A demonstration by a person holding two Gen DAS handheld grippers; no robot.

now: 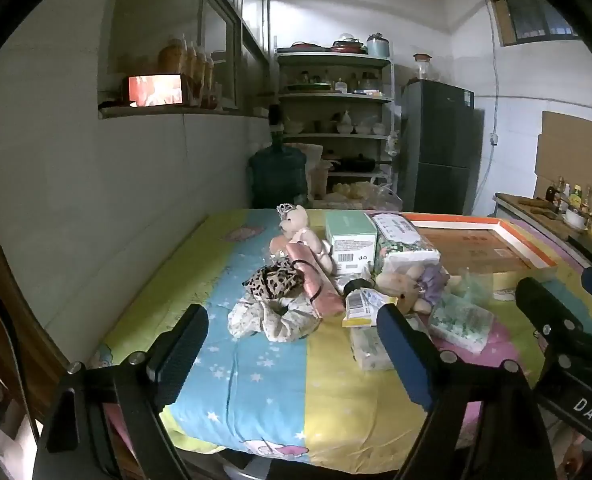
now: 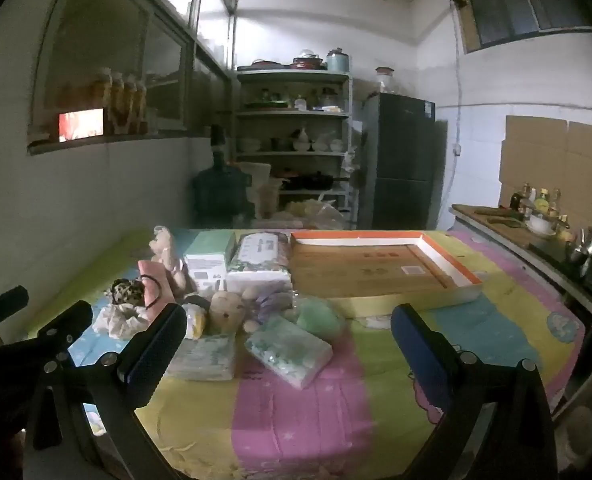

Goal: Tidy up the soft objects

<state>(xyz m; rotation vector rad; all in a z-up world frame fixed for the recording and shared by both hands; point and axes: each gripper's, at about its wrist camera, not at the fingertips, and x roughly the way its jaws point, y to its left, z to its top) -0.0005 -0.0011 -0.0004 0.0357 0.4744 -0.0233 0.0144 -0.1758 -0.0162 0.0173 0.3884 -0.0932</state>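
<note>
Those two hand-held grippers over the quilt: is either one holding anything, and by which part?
Nothing is held. The left hand-held gripper and the right hand-held gripper both stand wide open above the quilt, short of the pile of soft things.

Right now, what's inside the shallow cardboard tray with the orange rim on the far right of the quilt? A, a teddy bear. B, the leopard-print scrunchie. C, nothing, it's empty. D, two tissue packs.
C: the tray shows only its bare brown floor, while the teddy bear, tissue packs and leopard-print scrunchie all lie outside it on the quilt.
</note>
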